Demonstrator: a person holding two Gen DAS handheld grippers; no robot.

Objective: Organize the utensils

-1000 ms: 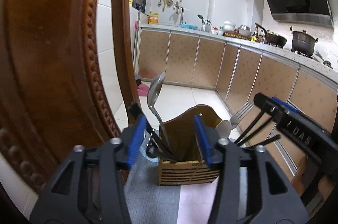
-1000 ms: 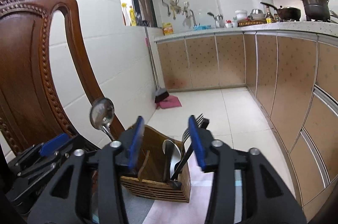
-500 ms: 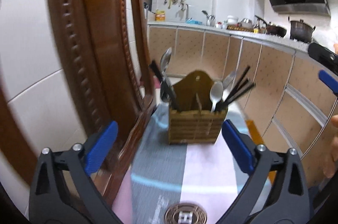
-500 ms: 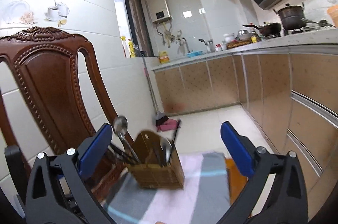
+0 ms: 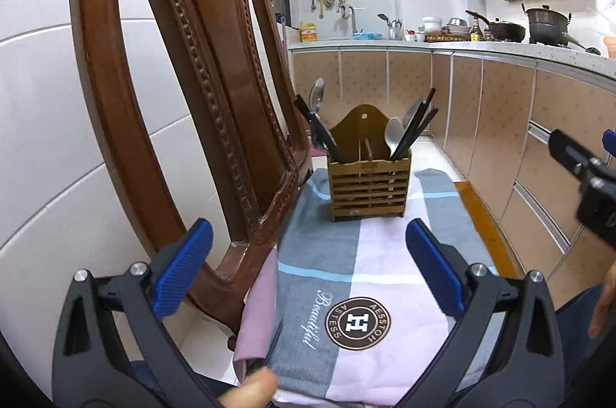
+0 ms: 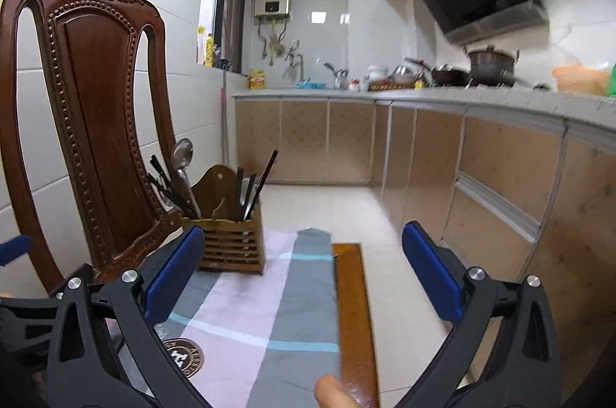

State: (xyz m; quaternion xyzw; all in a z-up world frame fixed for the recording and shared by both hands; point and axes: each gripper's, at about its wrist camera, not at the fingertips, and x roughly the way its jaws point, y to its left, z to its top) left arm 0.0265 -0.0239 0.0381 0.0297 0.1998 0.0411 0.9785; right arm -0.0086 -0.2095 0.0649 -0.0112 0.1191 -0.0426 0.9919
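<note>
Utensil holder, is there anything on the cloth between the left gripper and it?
Nothing visible. In the left wrist view, only bare checked cloth lies between the open left gripper and the wooden utensil holder. The chair back stands off to the left side.

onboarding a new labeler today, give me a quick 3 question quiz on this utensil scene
1. True or false: the left tongs are shut on a spoon.
2. Multiple choice: the wooden utensil caddy stands on A) the kitchen counter, B) a striped cloth, C) the floor.
3. Fill in: the carved piece of furniture left of the caddy is a wooden ____.

Key: 1 false, both the left and right tongs are open and empty; 2 B; 3 chair.
</note>
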